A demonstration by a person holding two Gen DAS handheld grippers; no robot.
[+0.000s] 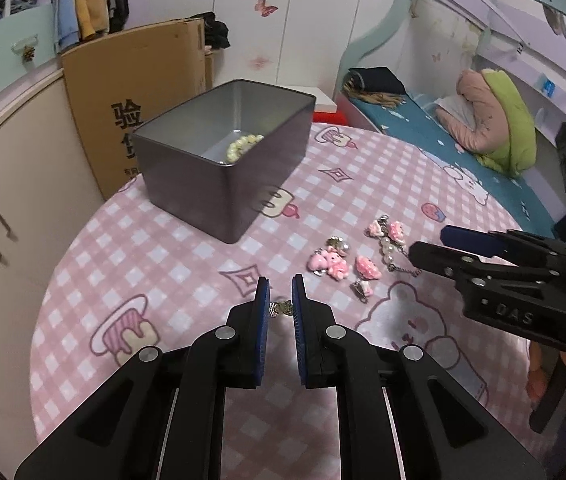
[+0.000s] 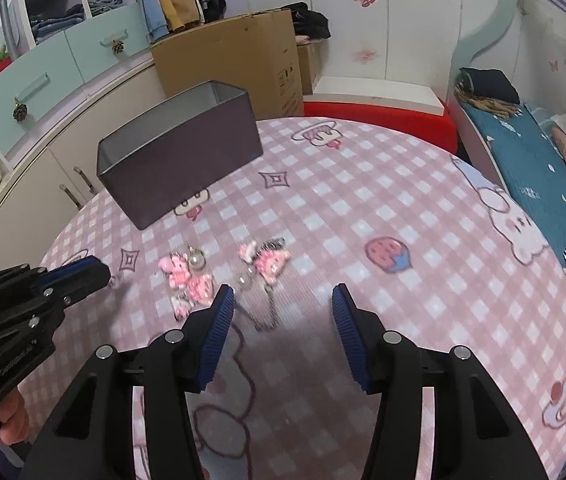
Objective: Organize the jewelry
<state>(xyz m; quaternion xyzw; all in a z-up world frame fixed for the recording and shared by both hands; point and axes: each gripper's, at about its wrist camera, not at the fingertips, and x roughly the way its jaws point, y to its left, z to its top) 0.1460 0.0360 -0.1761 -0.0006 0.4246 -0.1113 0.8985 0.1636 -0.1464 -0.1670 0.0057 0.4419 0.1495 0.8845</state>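
My left gripper [image 1: 281, 284] is shut on a small silver jewelry piece [image 1: 281, 308], held just above the pink checked tablecloth [image 1: 187, 264]. A grey metal box [image 1: 243, 184] stands open at the table's far left, with a pearl bracelet [image 1: 243, 146] inside. Several pink charms [image 1: 331, 262] and a pearl-and-chain piece [image 1: 389, 245] lie to the right of my left gripper. My right gripper [image 2: 282, 292] is open with nothing between its pads, hovering just right of those pink charms [image 2: 187, 280]. It also shows as the right gripper [image 1: 435, 246] at the edge of the left wrist view.
A cardboard box [image 2: 235, 60] and a cream cabinet [image 1: 11, 200] stand behind the table on the left. Beyond the far edge is a red stool [image 2: 379, 120]. A bed with a blue sheet [image 2: 543, 184] runs along the right. A hand [image 2: 11, 424] holds the left gripper.
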